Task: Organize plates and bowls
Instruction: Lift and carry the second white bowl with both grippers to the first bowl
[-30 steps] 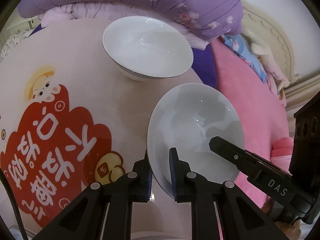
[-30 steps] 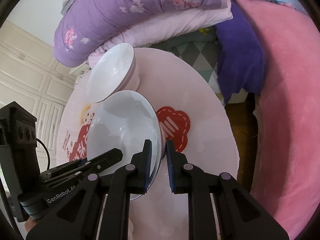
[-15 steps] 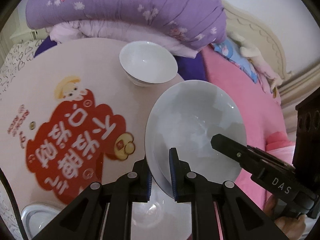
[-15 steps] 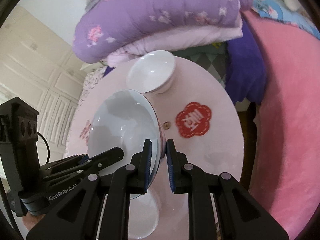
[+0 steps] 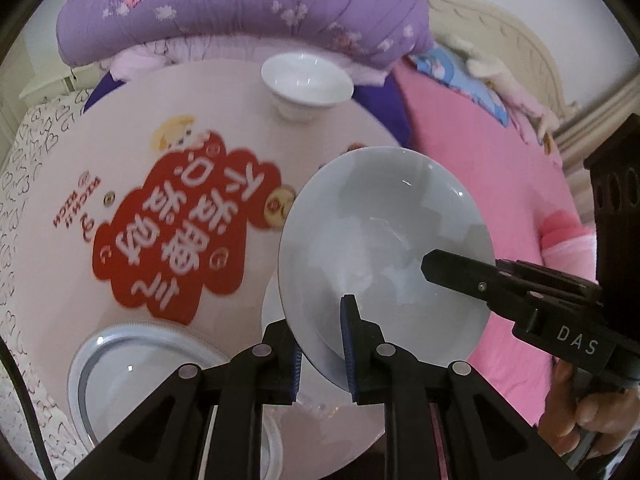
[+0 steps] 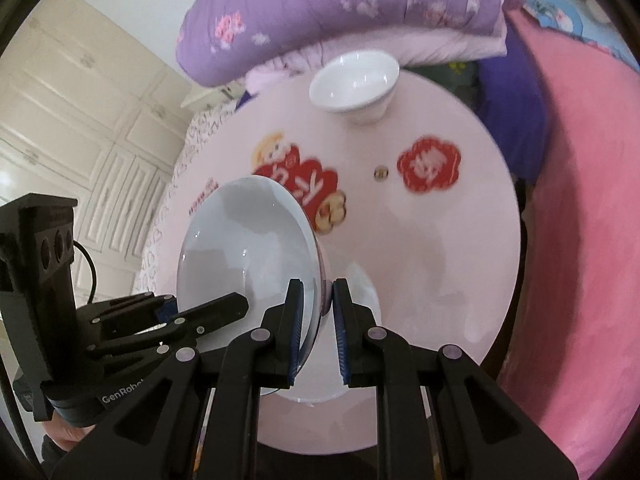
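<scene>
While both grippers clamp it, plate (image 5: 384, 240) now higher above table (image 5: 248, 112).

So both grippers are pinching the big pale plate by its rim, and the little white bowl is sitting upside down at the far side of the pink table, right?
Not quite. The little white bowl sits right way up, its open side facing up, as the left wrist view shows. The rest holds: the left gripper and right gripper both pinch the big pale plate by its rim, above the pink table.
</scene>
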Motion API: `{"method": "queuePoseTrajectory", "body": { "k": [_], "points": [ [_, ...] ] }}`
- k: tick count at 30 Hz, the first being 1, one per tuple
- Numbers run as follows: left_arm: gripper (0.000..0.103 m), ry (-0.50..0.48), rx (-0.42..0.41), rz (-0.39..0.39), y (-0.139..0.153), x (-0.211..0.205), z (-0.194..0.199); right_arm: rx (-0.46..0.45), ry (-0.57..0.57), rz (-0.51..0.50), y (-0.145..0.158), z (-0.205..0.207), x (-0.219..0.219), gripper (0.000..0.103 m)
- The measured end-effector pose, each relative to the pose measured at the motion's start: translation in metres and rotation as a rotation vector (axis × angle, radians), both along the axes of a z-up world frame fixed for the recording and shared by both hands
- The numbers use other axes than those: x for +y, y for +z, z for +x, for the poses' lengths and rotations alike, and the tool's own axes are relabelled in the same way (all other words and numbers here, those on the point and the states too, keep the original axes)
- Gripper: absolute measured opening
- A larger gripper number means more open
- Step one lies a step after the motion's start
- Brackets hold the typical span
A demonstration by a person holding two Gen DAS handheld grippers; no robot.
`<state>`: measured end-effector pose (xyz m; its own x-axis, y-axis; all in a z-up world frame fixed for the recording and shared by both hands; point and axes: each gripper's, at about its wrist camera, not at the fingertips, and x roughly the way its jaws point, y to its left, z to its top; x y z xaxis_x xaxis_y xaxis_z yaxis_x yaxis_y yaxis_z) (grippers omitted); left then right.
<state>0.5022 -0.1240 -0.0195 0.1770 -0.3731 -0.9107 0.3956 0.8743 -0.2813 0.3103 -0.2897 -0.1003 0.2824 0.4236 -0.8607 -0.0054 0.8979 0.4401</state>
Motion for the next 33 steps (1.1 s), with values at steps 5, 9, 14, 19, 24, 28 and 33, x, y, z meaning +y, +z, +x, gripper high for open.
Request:
{"method": "queuePoseTrajectory", "body": {
  "k": [5,9,14,19,24,28,33],
  "points": [
    [0.013,0.002,0.014,0.018,-0.005,-0.001,-0.009,0.031,0.014,-0.007,-0.014,-0.011,0.005,0.015],
    [0.014,-0.001,0.018,0.028,-0.008,0.001,-0.014,0.043,0.021,-0.011,-0.020,-0.012,0.007,0.015],
    [0.014,-0.017,0.022,0.060,-0.020,-0.005,-0.015,0.073,0.036,-0.020,-0.031,-0.014,0.010,0.015],
    [0.014,-0.042,-0.002,0.099,-0.025,-0.015,-0.016,0.094,0.043,-0.036,-0.038,-0.014,0.012,0.015],
    [0.014,-0.070,0.002,0.111,-0.035,-0.023,-0.017,0.115,0.043,-0.048,-0.044,-0.015,0.009,0.018],
    [0.015,-0.083,-0.016,0.116,-0.039,-0.026,-0.016,0.124,0.042,-0.049,-0.046,-0.016,0.007,0.018],
    [0.018,-0.089,-0.022,0.110,-0.044,-0.024,-0.015,0.123,0.051,-0.063,-0.044,-0.015,0.008,0.018]
  ]
}}
